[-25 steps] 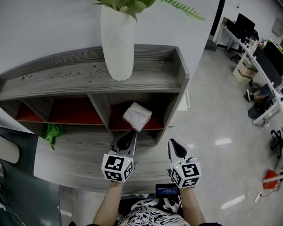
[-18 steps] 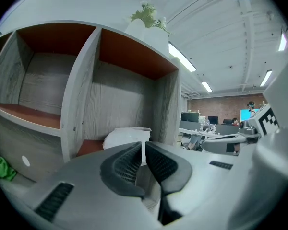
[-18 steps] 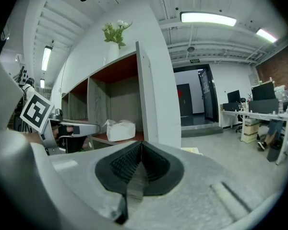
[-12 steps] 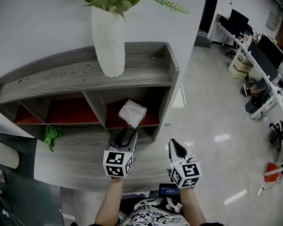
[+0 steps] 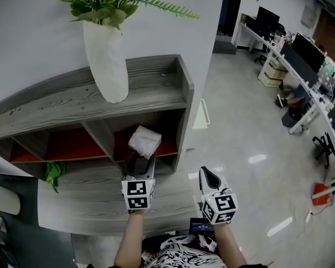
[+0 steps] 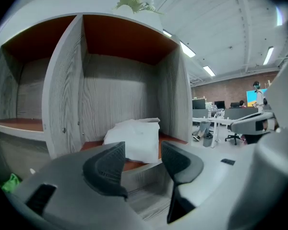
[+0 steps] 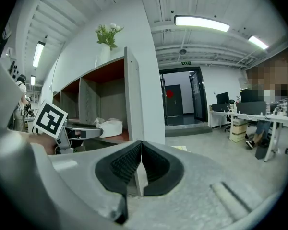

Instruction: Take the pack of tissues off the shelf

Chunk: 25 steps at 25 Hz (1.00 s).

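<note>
A white pack of tissues lies in the right-hand compartment of the grey wooden shelf, on its red floor. My left gripper points at the pack from just in front of the compartment, its jaws opening and nothing between them. The pack sits a little beyond the fingertips, apart from them. My right gripper hangs to the right of the shelf, shut and empty. In the right gripper view the pack and the left gripper show at the left.
A white vase with green leaves stands on top of the shelf. A green object lies at the lower left shelf board. Shiny floor stretches to the right, with office desks and chairs further off.
The left gripper's jaws have gone from shut to apart and it has moved nearer the tissue pack. The head view has shifted, so the shelf sits further left.
</note>
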Motion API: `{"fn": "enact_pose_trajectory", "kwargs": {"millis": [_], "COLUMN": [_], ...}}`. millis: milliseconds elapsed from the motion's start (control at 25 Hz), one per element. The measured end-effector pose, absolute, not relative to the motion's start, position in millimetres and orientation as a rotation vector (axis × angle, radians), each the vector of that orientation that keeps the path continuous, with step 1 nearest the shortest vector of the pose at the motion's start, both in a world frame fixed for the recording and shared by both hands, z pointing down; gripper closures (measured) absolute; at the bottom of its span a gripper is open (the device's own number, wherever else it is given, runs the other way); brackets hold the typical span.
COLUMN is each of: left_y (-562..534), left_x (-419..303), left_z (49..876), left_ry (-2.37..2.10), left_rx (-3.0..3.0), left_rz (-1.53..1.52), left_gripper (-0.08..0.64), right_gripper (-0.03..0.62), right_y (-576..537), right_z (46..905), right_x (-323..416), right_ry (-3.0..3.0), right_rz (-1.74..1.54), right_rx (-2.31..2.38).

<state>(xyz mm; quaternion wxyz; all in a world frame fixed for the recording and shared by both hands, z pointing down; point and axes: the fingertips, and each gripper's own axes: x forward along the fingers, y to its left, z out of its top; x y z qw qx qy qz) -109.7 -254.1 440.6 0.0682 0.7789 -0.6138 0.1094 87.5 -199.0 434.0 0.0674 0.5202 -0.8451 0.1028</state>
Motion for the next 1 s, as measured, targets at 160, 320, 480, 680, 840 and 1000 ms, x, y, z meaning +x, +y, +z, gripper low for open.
{"fn": "enact_pose_trajectory", "kwargs": {"millis": [160,320,480,680,840,1000], "left_y": [-266,-276,-285,-287,-285,-283], "left_x": [-105,-108,-120,-121,-118,-117], "left_z": [442,440,434,437,434,434], "left_ry": [-1.819,-1.838,-1.853,-1.836,-1.827,-1.795], "left_rx": [2.345,2.344,2.332,2.345,2.395,2.415], "left_rz": [0.3,0.314,0.294,0.313,0.345,0.341], "left_gripper": [0.345,0.345,0.348,0.405,0.482,0.497], "right_gripper": [0.589,0.589,0.589,0.589,0.589,0.589], "right_y": [-209,-219,-229,-235,-234,-230], "right_z": [438,438,439,441,442,442], "right_x": [92,94,99,104,102,99], "right_ry": [-2.53,-2.522,-2.512,-2.487,-2.483,-2.482], "right_rz": [0.321,0.329,0.332,0.34,0.346,0.352], "right_rx": [1.571,1.581,1.6,1.623,1.624,1.63]}}
